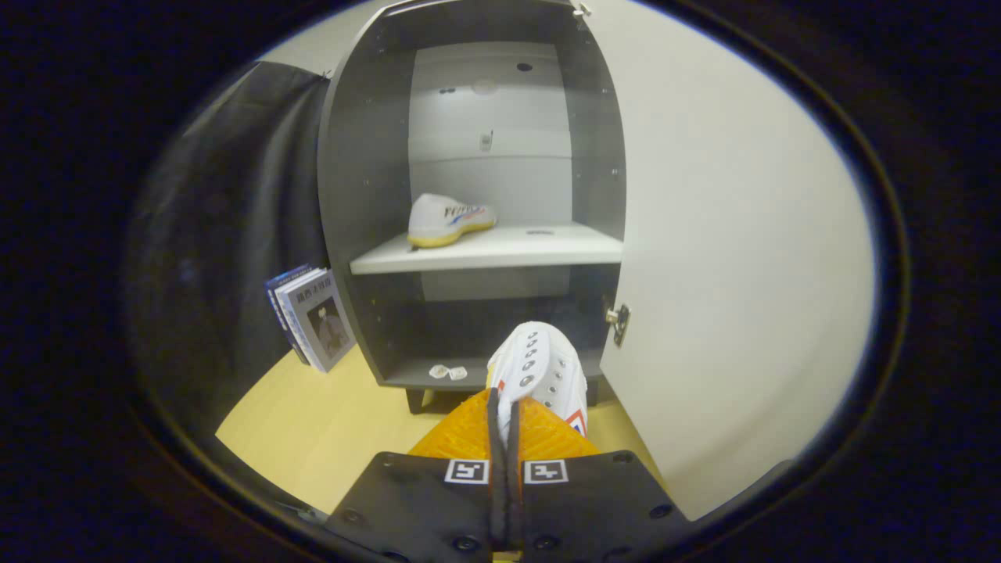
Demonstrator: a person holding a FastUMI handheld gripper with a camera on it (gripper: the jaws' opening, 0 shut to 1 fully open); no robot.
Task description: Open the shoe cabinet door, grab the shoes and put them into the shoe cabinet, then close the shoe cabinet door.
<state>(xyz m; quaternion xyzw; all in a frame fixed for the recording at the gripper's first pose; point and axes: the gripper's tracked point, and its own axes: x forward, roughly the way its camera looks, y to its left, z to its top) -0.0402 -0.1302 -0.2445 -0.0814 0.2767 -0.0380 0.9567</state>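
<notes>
— How is your gripper (pixel 505 418) now?
— My fingers are pressed together on a white shoe (pixel 538 374), held before the open cabinet (pixel 367 188).
— And the other shoe (pixel 449 220)?
— It lies on the middle shelf (pixel 500 252)

Book (pixel 319 319) leaning at about 9 o'clock of the cabinet (pixel 364 195): printed title line across the cover top, too small to read. Shoe (pixel 450 220) on the shelf (pixel 485 252), 12 o'clock of the fingers: dark lettering on its side, blurred, unreadable. Gripper (pixel 505 414), fingers pressed together on the white shoe (pixel 539 371): two square black-and-white code tags (pixel 467 471) on the body, no legible text.
</notes>
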